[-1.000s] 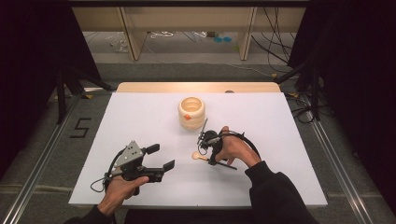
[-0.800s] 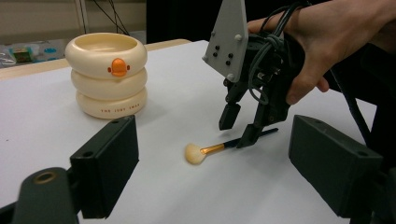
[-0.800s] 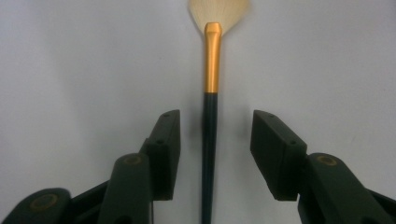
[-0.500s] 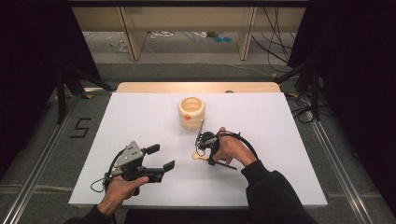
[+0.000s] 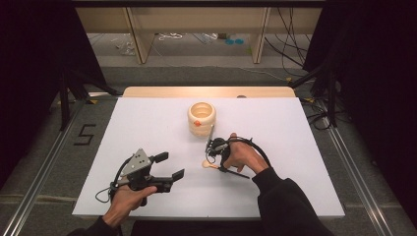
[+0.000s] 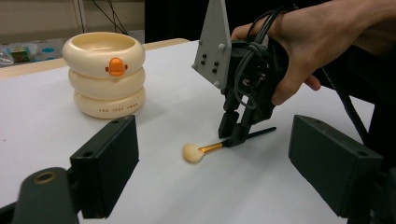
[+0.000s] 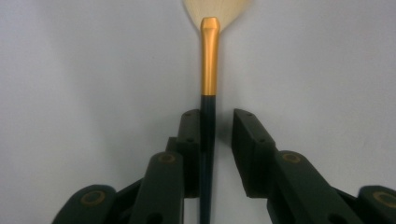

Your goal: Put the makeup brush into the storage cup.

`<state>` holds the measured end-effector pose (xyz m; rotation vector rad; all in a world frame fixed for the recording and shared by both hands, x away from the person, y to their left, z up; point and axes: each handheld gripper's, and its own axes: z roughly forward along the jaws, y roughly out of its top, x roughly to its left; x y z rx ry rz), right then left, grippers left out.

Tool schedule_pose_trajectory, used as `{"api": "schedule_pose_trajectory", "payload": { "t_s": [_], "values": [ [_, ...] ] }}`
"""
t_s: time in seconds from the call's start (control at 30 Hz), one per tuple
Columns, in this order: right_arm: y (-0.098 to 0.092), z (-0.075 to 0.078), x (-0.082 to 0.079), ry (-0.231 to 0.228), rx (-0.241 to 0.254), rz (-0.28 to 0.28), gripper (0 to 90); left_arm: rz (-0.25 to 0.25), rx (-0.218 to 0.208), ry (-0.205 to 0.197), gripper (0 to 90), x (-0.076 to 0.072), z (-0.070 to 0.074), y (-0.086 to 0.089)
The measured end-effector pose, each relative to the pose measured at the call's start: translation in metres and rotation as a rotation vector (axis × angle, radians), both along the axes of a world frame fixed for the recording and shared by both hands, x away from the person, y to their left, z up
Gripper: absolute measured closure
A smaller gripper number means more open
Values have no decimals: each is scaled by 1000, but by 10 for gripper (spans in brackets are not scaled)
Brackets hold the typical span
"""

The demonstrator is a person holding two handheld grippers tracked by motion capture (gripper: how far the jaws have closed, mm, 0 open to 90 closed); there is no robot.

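Your right gripper (image 7: 215,126) has just been closing its jaws around one brush (image 7: 208,70) lying on the white table (image 5: 305,147); a gap remains on one side. Your left gripper (image 5: 164,166) rests with jaws apart. One cream holder (image 5: 201,118) stands beyond.

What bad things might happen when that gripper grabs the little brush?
The right gripper has just been closing with the brush handle between its jaws, but the handle lies against one pad with a gap at the other. So it may roll or get nudged sideways rather than pinched. The brush also lies flat on the white table, so the jaw tips may scrape the surface.
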<state>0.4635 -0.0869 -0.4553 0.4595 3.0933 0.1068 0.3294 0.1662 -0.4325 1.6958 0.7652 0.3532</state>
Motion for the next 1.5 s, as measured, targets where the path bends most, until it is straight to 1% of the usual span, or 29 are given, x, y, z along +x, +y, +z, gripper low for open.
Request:
{"api": "schedule_pose_trajectory", "payload": {
  "t_s": [0.03, 0.07, 0.13, 0.2, 0.23, 0.27, 0.33, 0.37, 0.5, 0.57, 0.6, 0.63, 0.67, 0.73, 0.77, 0.9, 1.0, 1.03, 1.07, 1.1, 1.2, 1.3, 1.33, 1.37, 1.4, 1.47, 1.5],
  "values": [
    [0, 0, 0, 6, -5, -11, 760, 1, -1, 1, 158, 0, 0, 0],
    [1, 0, 0, 5, -8, -10, 774, 6, -7, 9, 158, 0, 0, -1],
    [2, 0, 0, -1, -20, -2, 802, 6, -5, 10, 158, -1, 0, -1],
    [3, 0, -1, 10, -22, -3, 825, 1, 0, 2, 158, 0, 0, 0],
    [3, 1, -2, 18, -33, -16, 828, 2, -1, 1, 158, 1, 0, 0],
    [3, 0, -1, 8, -22, 4, 829, 7, -8, 11, 158, 0, 0, 0],
    [3, 1, -1, 12, -23, 9, 830, 6, -5, 11, 158, -1, 0, 0],
    [3, 1, -1, 9, -12, 13, 830, -1, 1, 1, 158, 0, 0, 0],
    [1, 6, -1, -8, 5, 26, 830, 5, -5, 12, 158, 0, 0, 0],
    [-1, 10, -1, -19, 28, 17, 831, -1, 4, 2, 158, 0, 0, 1],
    [-1, 13, -1, -24, 36, 24, 831, -1, 4, 1, 158, 1, 0, 1],
    [-1, 13, -1, -24, 36, 24, 831, -1, 4, 1, 158, 1, 0, 1],
    [-3, 17, -2, -38, 49, 19, 831, 7, -6, 12, 158, 0, 0, 0],
    [-5, 23, -2, -55, 62, 27, 831, 6, -5, 11, 158, 0, 0, 0],
    [-5, 27, -3, -53, 70, 17, 831, 0, 2, 3, 158, 0, 0, 0],
    [-6, 41, -6, -82, 105, 9, 831, 6, -4, 12, 158, 0, -1, 0],
    [-9, 48, -6, -109, 148, 15, 832, -1, 6, 1, 158, 1, 0, 1],
    [-9, 51, -6, -114, 163, 5, 832, 5, -5, 12, 158, 0, 0, 0],
    [-11, 53, -6, -121, 179, 8, 832, 6, -4, 13, 158, 0, 0, 0],
    [-11, 54, -6, -122, 199, -13, 832, 6, -4, 12, 158, 0, 0, 0],
    [-15, 60, -5, -133, 236, -24, 832, 6, -5, 11, 158, 0, 0, 0],
    [-19, 65, -3, -148, 258, -29, 832, 6, -5, 13, 158, 0, 0, 0],
    [-20, 67, -3, -154, 270, -30, 832, 4, -19, 34, 158, -1, -1, -1],
    [-21, 68, -3, -161, 286, -39, 832, 2, -16, 33, 158, -1, 0, -1],
    [-21, 68, -3, -161, 286, -39, 832, 2, -16, 33, 158, -1, 0, -1],
    [-24, 73, -2, -178, 320, -44, 832, -2, -9, 19, 158, 0, -1, -1],
    [-24, 74, -2, -180, 327, -41, 832, -1, -9, 17, 158, 0, 0, -1]
  ]
}}
